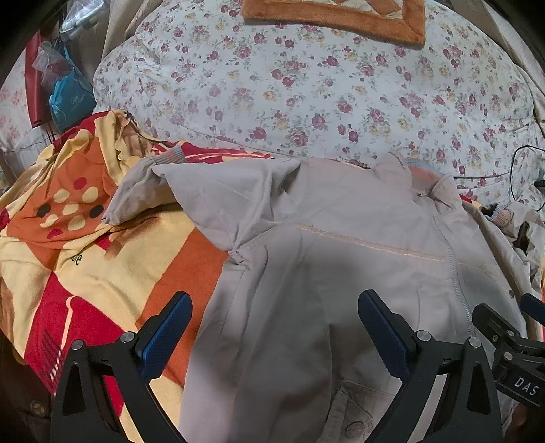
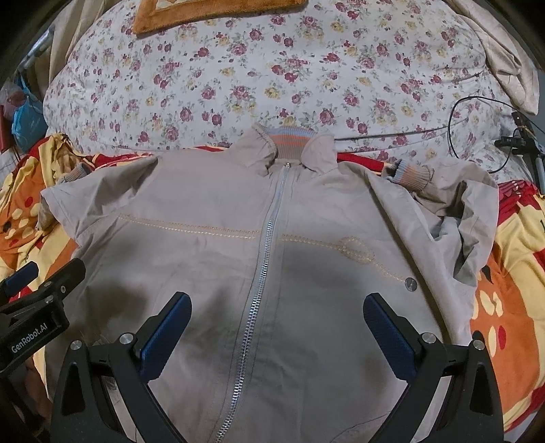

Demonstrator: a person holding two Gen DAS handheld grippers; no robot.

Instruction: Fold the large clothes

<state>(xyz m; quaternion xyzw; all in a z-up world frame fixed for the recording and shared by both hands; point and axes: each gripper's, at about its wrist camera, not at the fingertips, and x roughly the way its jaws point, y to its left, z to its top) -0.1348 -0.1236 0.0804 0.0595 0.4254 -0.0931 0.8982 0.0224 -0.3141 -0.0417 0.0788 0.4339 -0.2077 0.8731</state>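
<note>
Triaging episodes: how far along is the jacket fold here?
Done: beige jacket lies front-up, zipped, on the patterned blanket, both sleeves drawn in. In hand: nothing; left gripper and right gripper hover open near the hem. Left: folding the body.

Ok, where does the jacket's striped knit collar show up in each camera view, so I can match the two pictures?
Left wrist view: striped collar sits upper right, right of the open left tool.
Right wrist view: striped collar sits top centre, above the zipper, beyond the open right tool.
Shared landmark: the orange plush mat on the floral quilt.
</note>
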